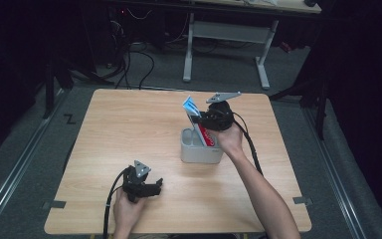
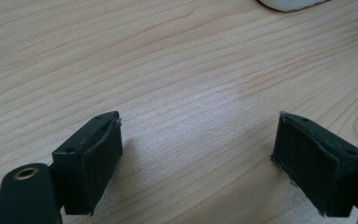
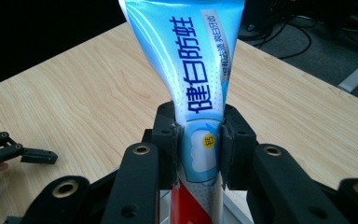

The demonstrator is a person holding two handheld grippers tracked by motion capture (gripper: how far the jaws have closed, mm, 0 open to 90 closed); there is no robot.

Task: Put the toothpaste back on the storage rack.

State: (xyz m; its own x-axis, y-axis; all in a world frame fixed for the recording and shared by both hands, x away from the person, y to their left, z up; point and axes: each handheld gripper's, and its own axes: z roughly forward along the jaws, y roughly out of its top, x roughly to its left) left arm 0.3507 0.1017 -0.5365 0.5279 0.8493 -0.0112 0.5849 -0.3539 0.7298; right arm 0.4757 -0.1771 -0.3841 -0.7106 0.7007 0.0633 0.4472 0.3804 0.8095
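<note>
Two jaws of the right gripper [image 3: 199,147] pinch a blue, white and red toothpaste tube [image 3: 200,88], its lower end inside the grey plastic holder [image 1: 200,152] mid-table. Likely mid-placement; next, lower and release. The left gripper [image 2: 198,161] rests wide open, empty, near left.

A: What carries everything here?

B: A light wooden table [image 1: 129,134], its grain running lengthwise, standing on a grey floor [image 1: 25,164].

A: And what sits directly on the wood?

B: A grey holder [image 1: 199,152], just right of the table's middle. The left gripper [image 1: 151,188] rests on the wood nearer the front edge than the holder, to its left and well apart from it. Its jaws stand wide, with bare wood between them.
</note>
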